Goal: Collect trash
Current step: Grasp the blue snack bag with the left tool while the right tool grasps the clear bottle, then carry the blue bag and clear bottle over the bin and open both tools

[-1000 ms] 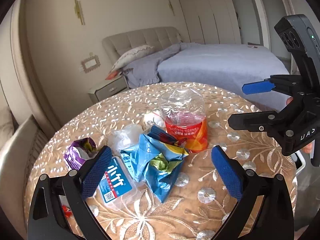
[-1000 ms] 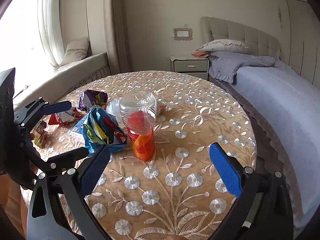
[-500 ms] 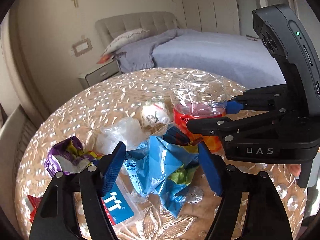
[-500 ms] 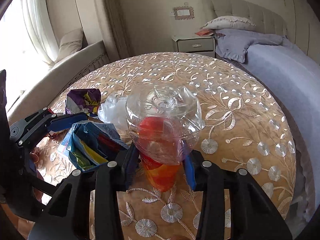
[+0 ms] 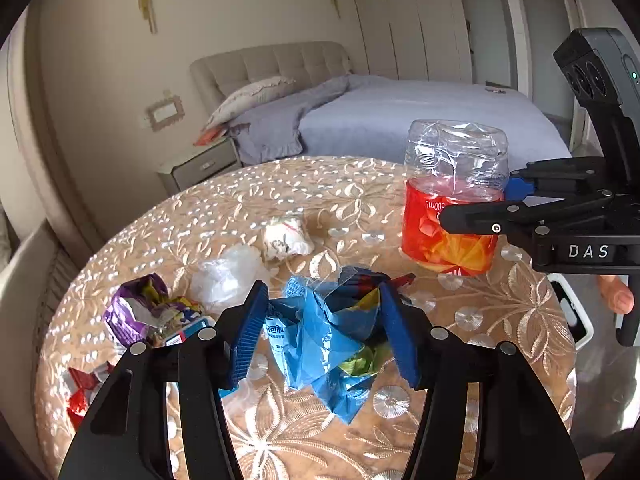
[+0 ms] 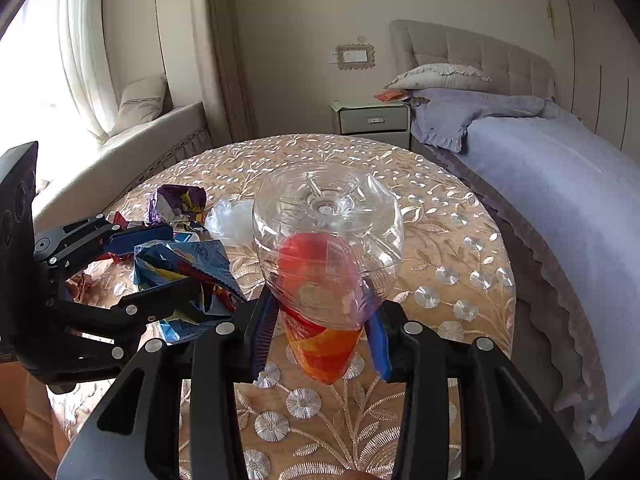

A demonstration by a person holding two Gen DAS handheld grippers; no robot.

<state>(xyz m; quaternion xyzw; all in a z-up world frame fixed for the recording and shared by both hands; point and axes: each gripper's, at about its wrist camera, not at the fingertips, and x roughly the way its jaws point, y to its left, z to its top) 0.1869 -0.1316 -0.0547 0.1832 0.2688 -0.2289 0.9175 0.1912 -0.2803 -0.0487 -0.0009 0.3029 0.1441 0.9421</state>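
My left gripper (image 5: 322, 328) is shut on a crumpled blue snack bag (image 5: 332, 336) lying on the round table (image 5: 224, 216); the bag also shows in the right wrist view (image 6: 184, 268). My right gripper (image 6: 320, 328) is shut on a clear plastic bottle with a red-orange label (image 6: 324, 264), upside down and lifted a little off the table. In the left wrist view the bottle (image 5: 452, 200) sits at the right between the right gripper's fingers (image 5: 516, 188).
A purple wrapper (image 5: 136, 312), a clear plastic bag (image 5: 228, 276), a white crumpled wad (image 5: 286, 232), a blue-white packet (image 5: 188, 328) and red wrappers (image 5: 80, 392) lie on the table. A bed (image 6: 540, 168) stands beyond, a window seat (image 6: 132, 148) to the left.
Both grippers closed: the left on the blue snack bag, the right on the bottle. The bottle now hangs slightly raised and apart from the bag.
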